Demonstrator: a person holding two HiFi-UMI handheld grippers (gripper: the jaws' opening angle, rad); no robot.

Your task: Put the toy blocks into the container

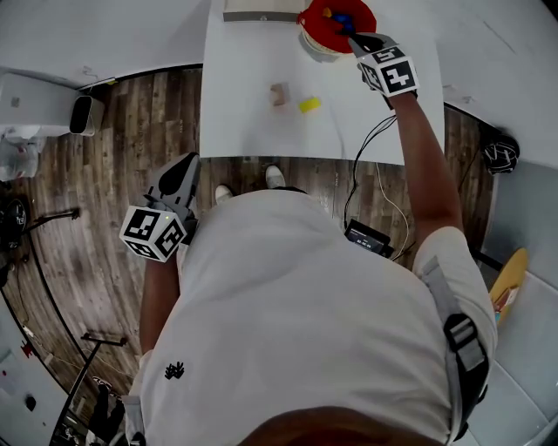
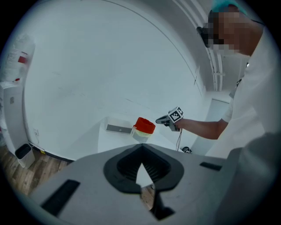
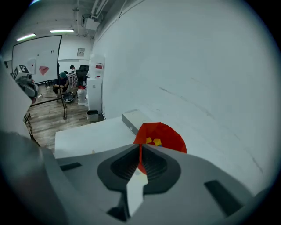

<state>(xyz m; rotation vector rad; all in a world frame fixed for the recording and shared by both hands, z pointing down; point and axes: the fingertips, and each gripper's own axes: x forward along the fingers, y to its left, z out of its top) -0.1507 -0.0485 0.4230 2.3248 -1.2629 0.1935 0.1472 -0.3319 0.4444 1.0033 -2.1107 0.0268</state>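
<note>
A red container [image 1: 336, 26] stands at the far right of the white table [image 1: 244, 70], with yellow and blue blocks [image 1: 342, 19] inside. A tan block [image 1: 279, 93] and a yellow block [image 1: 309, 104] lie apart on the table's middle. My right gripper [image 1: 356, 40] hovers at the container's near rim, shut with nothing between its jaws. The right gripper view looks over the shut jaws [image 3: 140, 151] onto the red container [image 3: 164, 136] and yellow blocks [image 3: 153, 141]. My left gripper [image 1: 188, 162] hangs beside my hip over the floor, shut and empty [image 2: 140, 148].
A flat grey box [image 1: 257, 10] lies at the table's far edge, left of the container. A cable [image 1: 370, 148] drops from the near edge to a black device [image 1: 366, 237] on the wooden floor. A white bin [image 1: 85, 115] stands at the left.
</note>
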